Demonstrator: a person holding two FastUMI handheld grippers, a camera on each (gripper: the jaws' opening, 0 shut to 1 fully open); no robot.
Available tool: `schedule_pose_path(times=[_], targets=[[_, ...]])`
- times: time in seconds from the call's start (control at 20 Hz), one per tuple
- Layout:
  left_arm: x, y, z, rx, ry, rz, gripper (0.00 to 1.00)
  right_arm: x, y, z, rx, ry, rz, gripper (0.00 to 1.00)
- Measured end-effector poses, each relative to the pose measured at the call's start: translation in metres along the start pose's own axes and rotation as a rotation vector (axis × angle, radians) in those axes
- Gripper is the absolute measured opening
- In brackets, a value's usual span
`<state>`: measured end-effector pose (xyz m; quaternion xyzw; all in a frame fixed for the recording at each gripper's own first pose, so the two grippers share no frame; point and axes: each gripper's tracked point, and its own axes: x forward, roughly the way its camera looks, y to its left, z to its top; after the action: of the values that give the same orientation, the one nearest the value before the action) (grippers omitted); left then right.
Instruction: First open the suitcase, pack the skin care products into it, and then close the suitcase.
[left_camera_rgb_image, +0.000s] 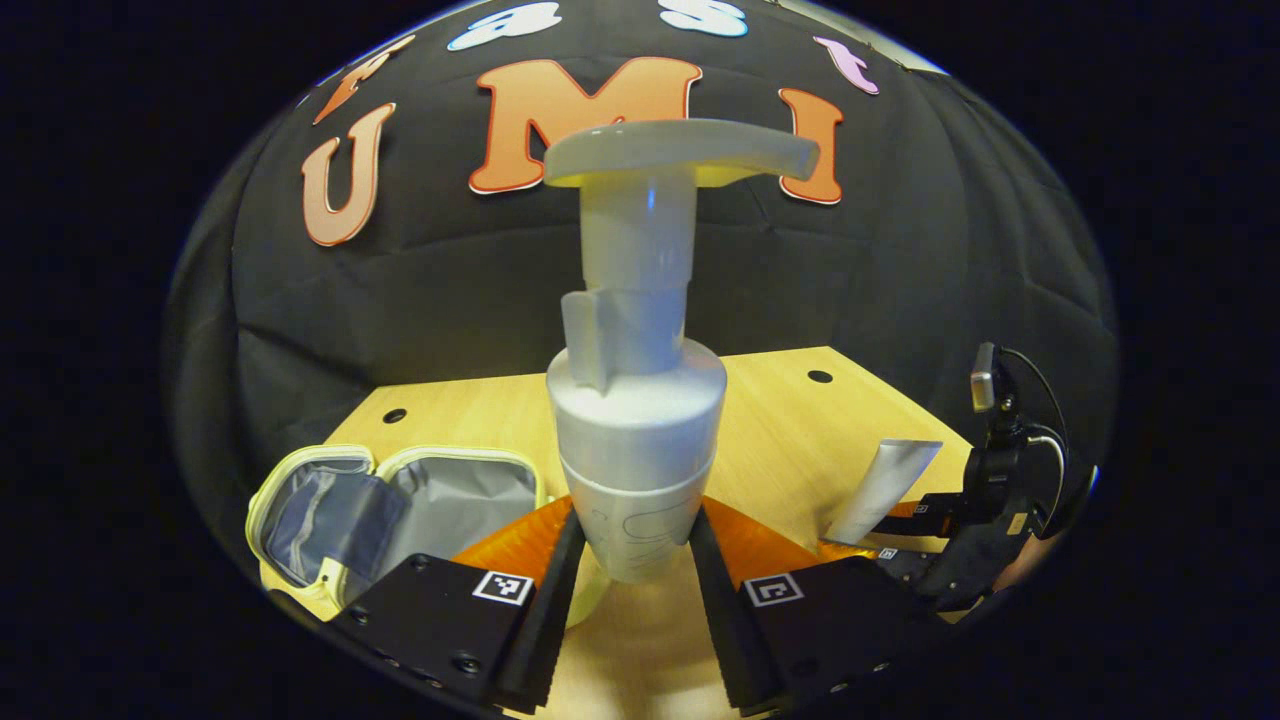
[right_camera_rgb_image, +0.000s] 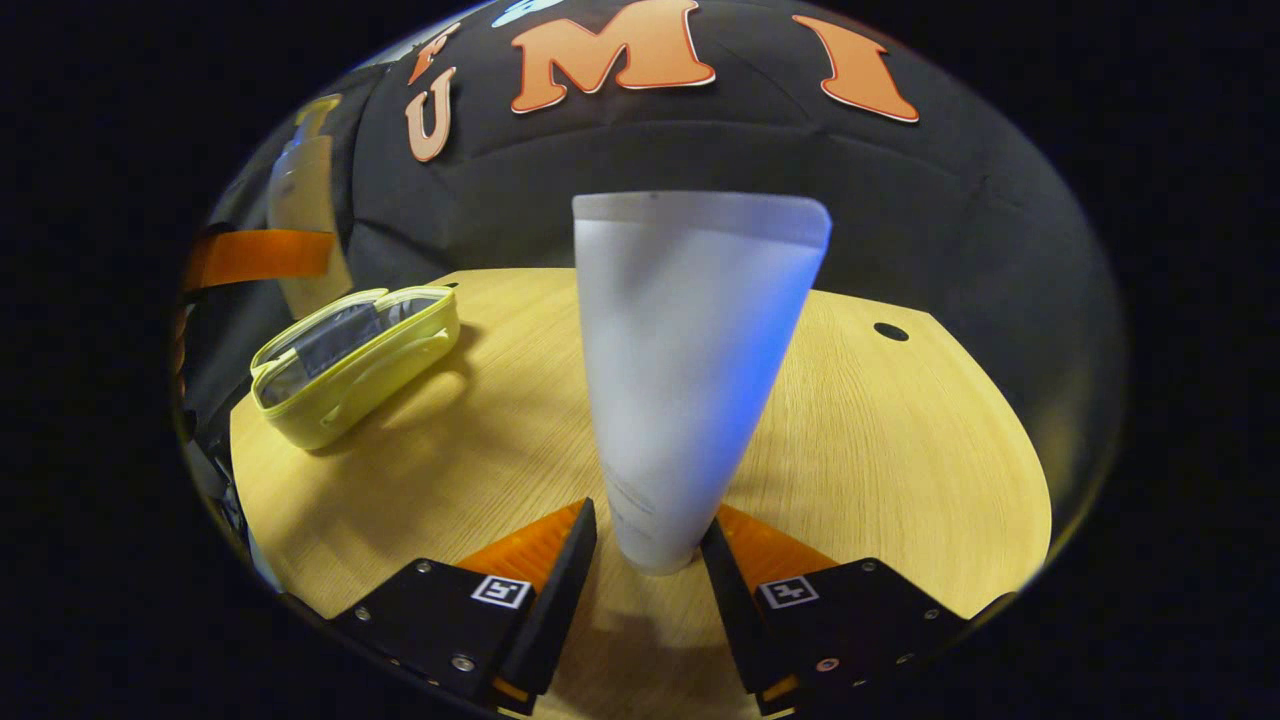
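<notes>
Pale wood tabletop (right_camera_rgb_image: 900, 450) against black cloth wall (right_camera_rgb_image: 950, 230); open suitcase (right_camera_rgb_image: 350, 365) far left; left hand-held gripper (left_camera_rgb_image: 637, 560) clamping pump bottle (left_camera_rgb_image: 637, 420), right hand-held gripper (right_camera_rgb_image: 655, 545) clamping tube (right_camera_rgb_image: 680, 370).

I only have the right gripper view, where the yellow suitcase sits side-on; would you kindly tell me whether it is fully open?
Observer: Yes. In the left gripper view the suitcase lies unzipped on the table, both halves spread apart and the grey lining facing up.
Operator: Thank you. Is anything packed in it yet?
Observer: I see no product inside, just lining and a pocket flap in the left half.
Operator: And what exactly is the left tool carrying?
Observer: The left tool is closed on a pump bottle, gripped low on its body with both fingers pressing its sides.
</notes>
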<state>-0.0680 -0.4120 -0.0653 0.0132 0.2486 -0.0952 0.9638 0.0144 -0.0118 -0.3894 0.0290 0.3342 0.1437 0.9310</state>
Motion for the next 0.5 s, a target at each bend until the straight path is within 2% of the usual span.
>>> schedule_pose_path(times=[0.05,0.1,0.35,0.5], targets=[[-0.005,0.005,-0.001,-0.002,0.008,0.013,0.62,0.000,0.001,0.000,0.003,-0.009,0.000,0.59],[-0.010,0.012,-0.004,-0.008,0.016,0.029,0.62,0.005,0.000,0.001,0.006,-0.011,-0.004,0.55],[-0.025,0.042,-0.009,-0.025,0.037,0.088,0.62,-0.005,0.001,0.000,0.023,0.017,-0.017,0.50],[-0.031,0.057,-0.004,-0.029,0.027,0.105,0.62,-0.018,0.003,0.018,0.008,-0.009,-0.024,0.49]])
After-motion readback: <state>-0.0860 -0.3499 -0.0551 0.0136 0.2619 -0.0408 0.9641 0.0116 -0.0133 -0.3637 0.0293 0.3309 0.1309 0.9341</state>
